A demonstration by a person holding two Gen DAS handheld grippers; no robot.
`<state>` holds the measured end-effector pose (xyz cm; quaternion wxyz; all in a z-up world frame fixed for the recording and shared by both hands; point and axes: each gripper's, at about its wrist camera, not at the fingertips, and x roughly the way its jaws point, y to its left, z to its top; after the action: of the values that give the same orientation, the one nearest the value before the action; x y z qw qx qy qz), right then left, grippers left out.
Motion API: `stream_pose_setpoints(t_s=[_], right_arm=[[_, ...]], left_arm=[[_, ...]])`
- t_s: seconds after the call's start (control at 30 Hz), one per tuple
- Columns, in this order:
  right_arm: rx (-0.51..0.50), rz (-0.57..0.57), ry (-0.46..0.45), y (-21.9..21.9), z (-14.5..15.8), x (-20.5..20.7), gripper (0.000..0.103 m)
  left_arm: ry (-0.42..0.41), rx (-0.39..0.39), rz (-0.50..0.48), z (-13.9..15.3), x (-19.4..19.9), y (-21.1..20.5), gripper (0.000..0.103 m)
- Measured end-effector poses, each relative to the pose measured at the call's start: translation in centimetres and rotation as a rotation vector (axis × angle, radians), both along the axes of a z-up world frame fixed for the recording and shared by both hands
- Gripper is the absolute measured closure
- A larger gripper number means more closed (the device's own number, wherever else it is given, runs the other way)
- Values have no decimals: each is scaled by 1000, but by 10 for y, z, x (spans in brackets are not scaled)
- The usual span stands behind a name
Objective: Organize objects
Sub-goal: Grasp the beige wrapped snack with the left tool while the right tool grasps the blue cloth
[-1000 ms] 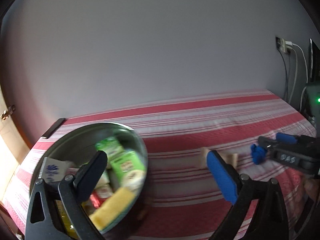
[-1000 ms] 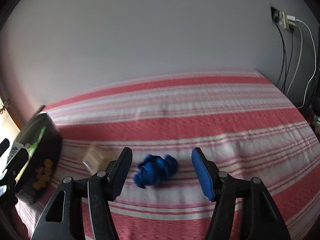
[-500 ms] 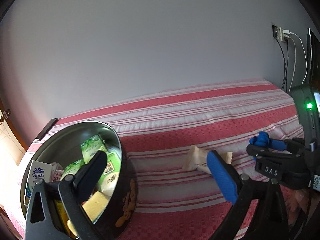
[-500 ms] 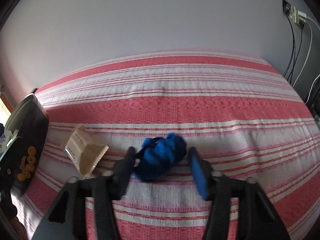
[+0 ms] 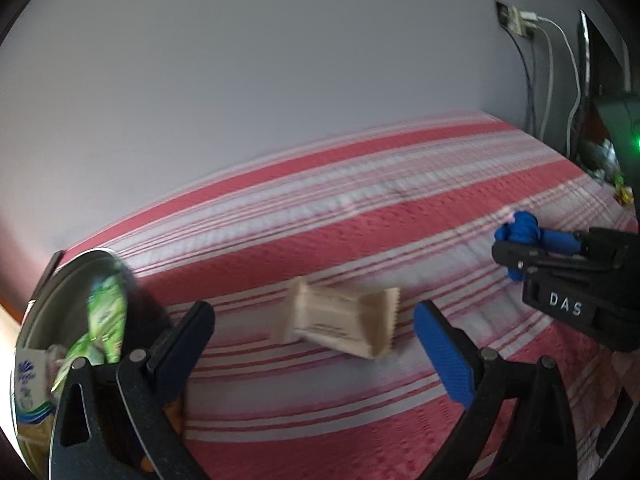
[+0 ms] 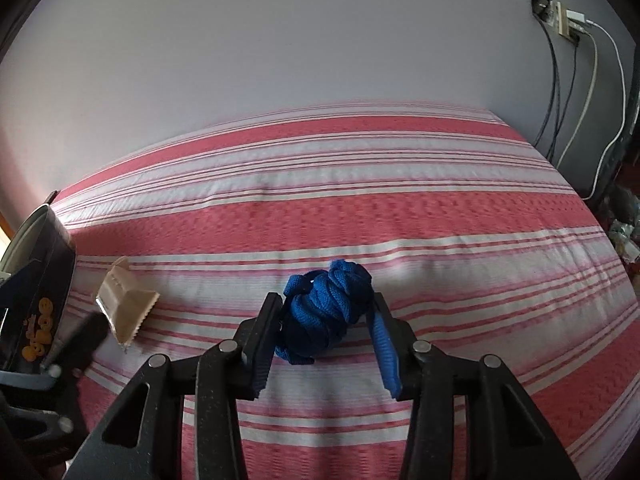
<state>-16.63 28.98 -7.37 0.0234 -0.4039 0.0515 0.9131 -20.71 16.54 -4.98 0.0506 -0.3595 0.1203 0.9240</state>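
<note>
Our right gripper [image 6: 325,322] clamps the blue cord bundle [image 6: 328,300] over the striped cloth [image 6: 400,220]; our left gripper [image 5: 312,344] gapes wide before the beige packet [image 5: 340,322]

In the left wrist view the round tin [image 5: 36,312] at the bedspread's left edge is cut off by the picture's edge and partly hidden behind the left gripper's finger [image 5: 180,344], so its blurred green packets [image 5: 106,312] cannot be read. The beige packet [image 5: 340,320] on the bedspread [image 5: 360,216] is smeared, its print illegible. In the right wrist view the blue rope bundle [image 6: 328,300] has its lower part hidden behind the right gripper [image 6: 324,344], and the left gripper's finger [image 6: 86,332] is a dark blur.
</note>
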Motion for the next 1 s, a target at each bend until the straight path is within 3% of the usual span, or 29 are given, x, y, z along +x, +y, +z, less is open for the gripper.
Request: stream_pose_setpoints(t_s=[0.13,0.4,0.47,0.6,0.87,1.0], right_arm=[[-19,-3,5,2,0,1,57],[-2,13,-15,-5,-4,-3,57],[4,18,-22,-7,-6,-5,57],[17,23,-31,-10,-5,-4,57],[22,26,-30,-11,-5,-3,59],[23,30,-24,-11,-5,-3,60]], left_arm=[[-53,8,-44,-9,-10,7,5],[-177,113,-37,-25,-30,-3,10],[-180,107,-46,-27,-30,2,10],[-183,90,-69,-31,-28,8,23],[-130,37,-81,-27,-18,8,36],[-133,54,-71,-26,-21,5,40]])
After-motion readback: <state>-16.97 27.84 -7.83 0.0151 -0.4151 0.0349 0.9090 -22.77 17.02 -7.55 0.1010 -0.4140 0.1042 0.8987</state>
